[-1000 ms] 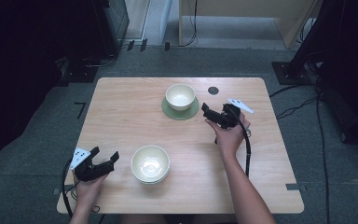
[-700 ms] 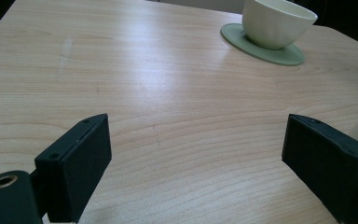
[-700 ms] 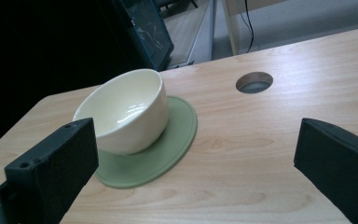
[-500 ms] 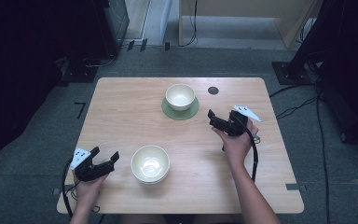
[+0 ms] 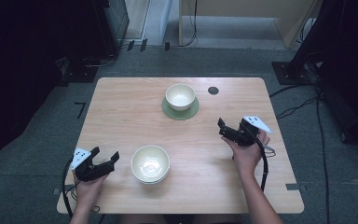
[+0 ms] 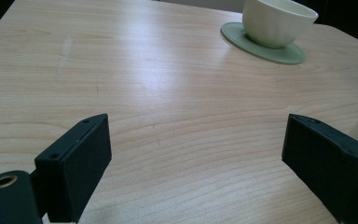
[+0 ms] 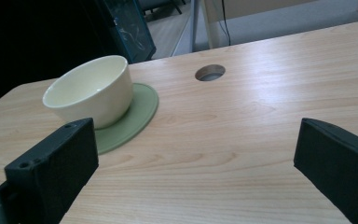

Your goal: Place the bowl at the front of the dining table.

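On the light wooden table two cream bowls sit mouth up; being round, neither has a long axis to speak of. One cream bowl stands centred on a round green coaster toward twelve o'clock of the tabletop, just to the nine o'clock side of a small round cable hole. The second cream bowl stands bare on the wood toward six o'clock. The left gripper is held at about seven o'clock, near the front left corner, its jaws spread wide with nothing between them and pointing toward three o'clock at the near bowl just beside it. In the left gripper view those jaws frame bare wood, with the coaster and its bowl far off at one o'clock. The right gripper is held at about four o'clock, jaws likewise spread and empty, aimed toward ten o'clock; its own view shows the far bowl and the coaster ahead at ten o'clock, apart from the jaws. The table stands on grey carpet, with dark cabinets and cables around it and a pale wooden unit beyond.
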